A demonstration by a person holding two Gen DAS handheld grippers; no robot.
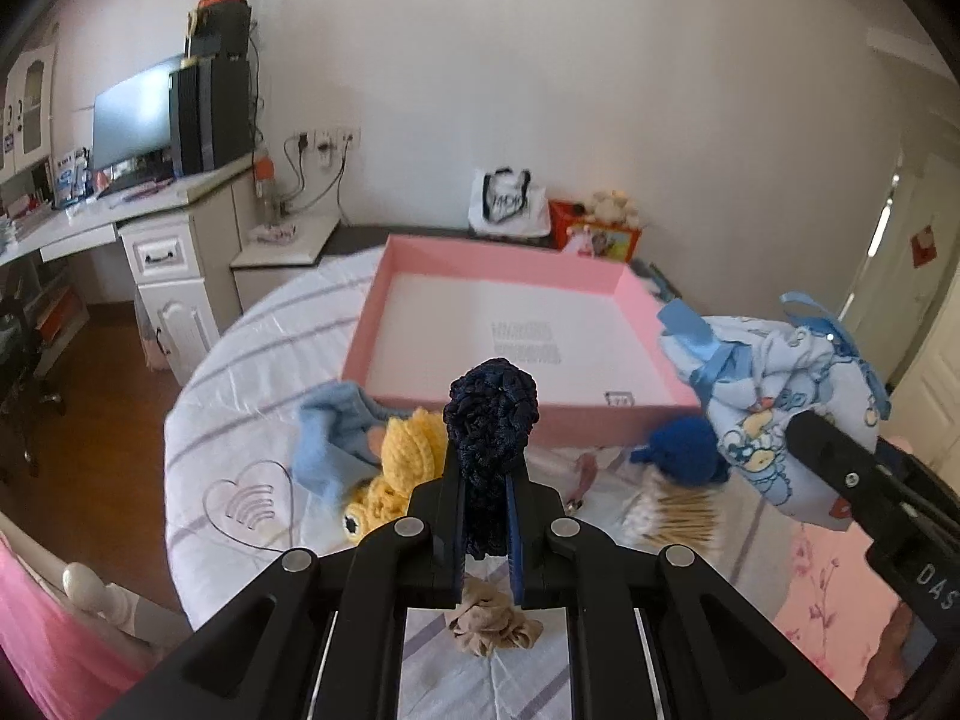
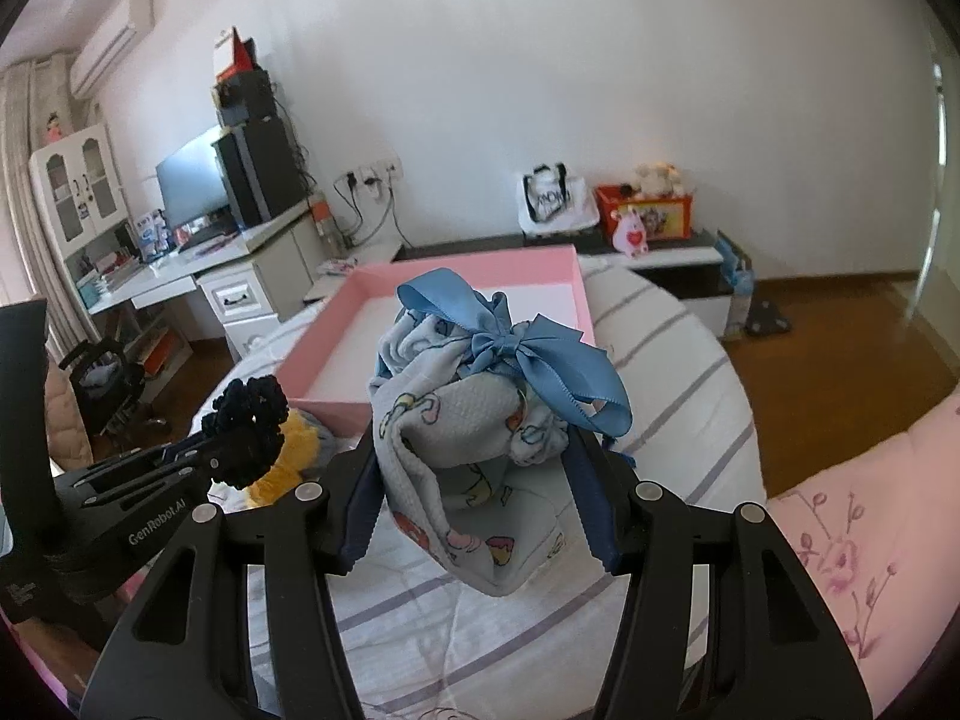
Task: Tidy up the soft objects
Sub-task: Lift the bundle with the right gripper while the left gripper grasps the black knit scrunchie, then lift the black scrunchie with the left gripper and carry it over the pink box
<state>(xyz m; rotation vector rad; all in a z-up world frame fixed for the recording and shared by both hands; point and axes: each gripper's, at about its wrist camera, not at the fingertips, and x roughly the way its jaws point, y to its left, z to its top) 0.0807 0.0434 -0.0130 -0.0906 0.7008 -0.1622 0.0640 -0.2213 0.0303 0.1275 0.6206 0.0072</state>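
Pinching navy scrunchie (image 1: 491, 414) between jaws, above bed (image 1: 240, 372)

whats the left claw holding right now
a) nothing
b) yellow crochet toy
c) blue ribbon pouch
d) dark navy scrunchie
d: the left claw is shut on the dark navy scrunchie, lifted above the bed in front of the pink box; the yellow toy lies on the sheet.

We hold two black plastic grippers. On our left gripper (image 1: 486, 516) we see four round silver screws and dark blue pads (image 1: 515, 534) inside the fingers. Our right gripper (image 2: 480, 498) looks the same, with silver screws and ridged blue pads (image 2: 591, 504). White letters on the side of the left one read "GenRobot.AI".
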